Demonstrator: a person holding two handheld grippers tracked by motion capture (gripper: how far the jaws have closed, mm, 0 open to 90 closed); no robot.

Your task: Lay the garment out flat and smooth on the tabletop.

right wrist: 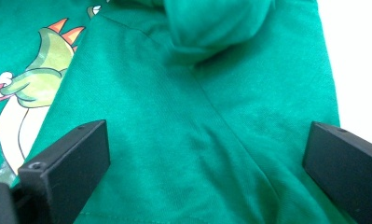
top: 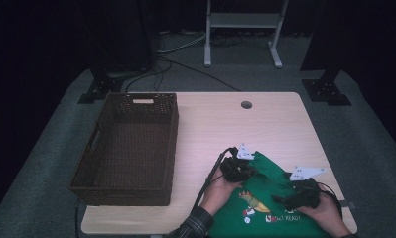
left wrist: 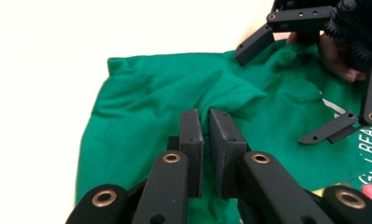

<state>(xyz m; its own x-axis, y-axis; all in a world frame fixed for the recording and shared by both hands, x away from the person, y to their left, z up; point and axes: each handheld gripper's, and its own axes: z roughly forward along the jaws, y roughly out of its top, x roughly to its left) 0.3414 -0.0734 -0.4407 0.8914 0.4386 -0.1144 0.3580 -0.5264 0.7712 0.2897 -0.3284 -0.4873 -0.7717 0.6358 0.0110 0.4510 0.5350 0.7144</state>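
Note:
A green T-shirt (top: 271, 174) with a dinosaur print (right wrist: 44, 65) lies crumpled at the table's front right. My left gripper (top: 245, 171) is at the shirt's left upper edge. In the left gripper view its jaws (left wrist: 206, 116) stand nearly together, pinching a raised fold of the green shirt (left wrist: 141, 102). My right gripper (top: 287, 198) hovers low over the shirt's right part. Its jaws (right wrist: 207, 158) are spread wide, with flat green cloth (right wrist: 174, 116) below them and nothing pinched. The left gripper view also catches the right gripper (left wrist: 276, 96), open, over the far side of the shirt.
A dark brown wicker basket (top: 171, 144), empty, stands on the left half of the light wooden table (top: 225, 124). A round cable hole (top: 246, 104) is near the table's far edge. A white frame (top: 242, 29) and cables stand on the floor beyond.

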